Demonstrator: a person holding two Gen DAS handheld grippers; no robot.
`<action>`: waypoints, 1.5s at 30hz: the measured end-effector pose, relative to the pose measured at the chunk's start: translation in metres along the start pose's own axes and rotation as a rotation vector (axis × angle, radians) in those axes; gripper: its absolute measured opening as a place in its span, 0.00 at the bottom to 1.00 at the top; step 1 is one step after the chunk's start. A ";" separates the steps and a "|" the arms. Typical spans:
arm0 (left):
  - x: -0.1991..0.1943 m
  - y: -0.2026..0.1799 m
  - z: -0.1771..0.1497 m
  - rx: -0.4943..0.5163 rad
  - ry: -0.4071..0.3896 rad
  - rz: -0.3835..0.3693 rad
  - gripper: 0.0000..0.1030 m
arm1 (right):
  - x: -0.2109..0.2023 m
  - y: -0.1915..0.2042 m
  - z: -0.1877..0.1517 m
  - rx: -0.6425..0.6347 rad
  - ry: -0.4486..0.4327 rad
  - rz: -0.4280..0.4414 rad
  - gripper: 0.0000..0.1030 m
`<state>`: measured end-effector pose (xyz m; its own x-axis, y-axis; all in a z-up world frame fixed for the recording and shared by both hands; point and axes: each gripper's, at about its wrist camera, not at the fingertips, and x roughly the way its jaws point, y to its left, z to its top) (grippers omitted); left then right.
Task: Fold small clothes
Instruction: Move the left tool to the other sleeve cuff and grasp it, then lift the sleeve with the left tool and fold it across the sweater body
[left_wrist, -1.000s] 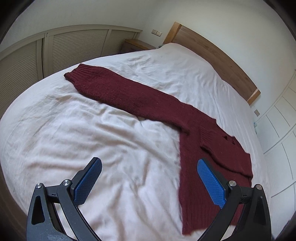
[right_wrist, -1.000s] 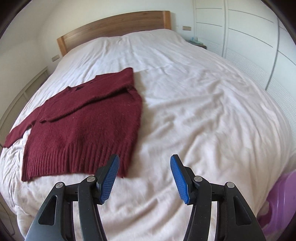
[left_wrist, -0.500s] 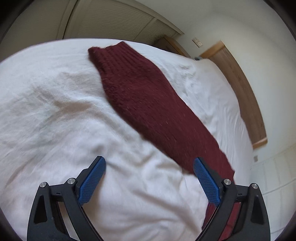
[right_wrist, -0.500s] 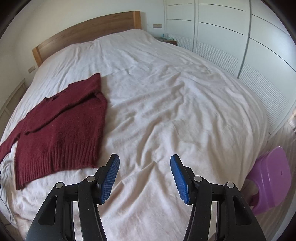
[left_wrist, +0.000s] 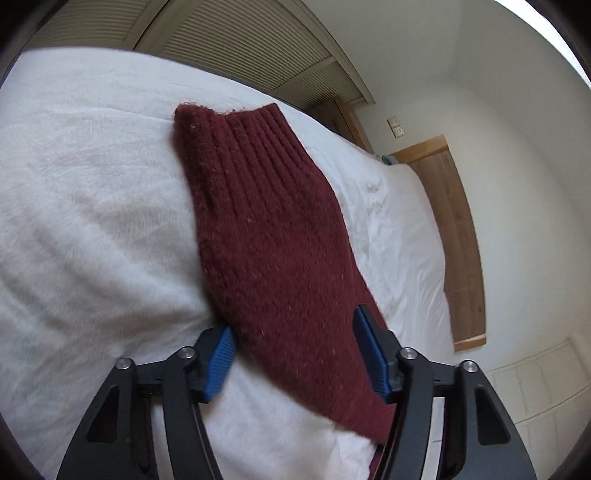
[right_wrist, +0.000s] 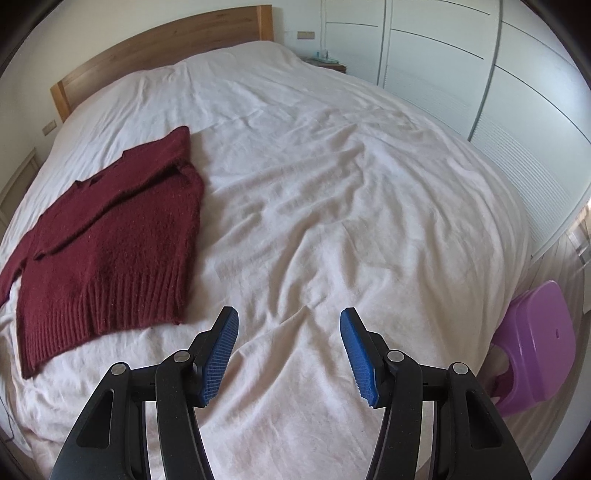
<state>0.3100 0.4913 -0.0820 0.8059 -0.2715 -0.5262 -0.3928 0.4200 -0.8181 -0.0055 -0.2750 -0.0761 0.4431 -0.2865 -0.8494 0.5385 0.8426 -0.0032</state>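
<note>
A dark red knit sweater (right_wrist: 107, 236) lies flat on the white bed (right_wrist: 332, 184), its body at the left in the right wrist view. Its long sleeve (left_wrist: 273, 236) fills the left wrist view, ribbed cuff at the far end. My left gripper (left_wrist: 295, 354) is open with the sleeve lying between its two blue pads, one on each side of the fabric. My right gripper (right_wrist: 290, 354) is open and empty, above bare sheet to the right of the sweater's hem.
A wooden headboard (right_wrist: 159, 48) stands at the far end of the bed. White wardrobe doors (right_wrist: 480, 74) line the right side. A purple stool (right_wrist: 535, 347) sits on the floor by the bed's right edge. Louvred doors (left_wrist: 240, 44) are behind the cuff.
My left gripper moved in close over the sleeve and narrowed, so the sleeve now lies between its pads. The right gripper shifted slightly; the sweater body stays put.
</note>
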 end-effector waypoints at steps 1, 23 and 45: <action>0.001 0.005 0.006 -0.029 -0.004 -0.017 0.45 | 0.002 0.002 0.000 -0.007 0.007 -0.002 0.58; -0.032 0.026 0.035 -0.180 -0.018 -0.085 0.08 | 0.033 0.023 -0.005 -0.071 0.058 0.063 0.58; -0.036 -0.109 -0.020 0.017 -0.015 -0.145 0.07 | 0.056 -0.023 -0.009 0.040 0.046 0.177 0.58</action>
<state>0.3149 0.4380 0.0221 0.8603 -0.3170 -0.3993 -0.2645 0.3922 -0.8810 0.0004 -0.3061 -0.1281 0.5010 -0.1137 -0.8579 0.4836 0.8589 0.1686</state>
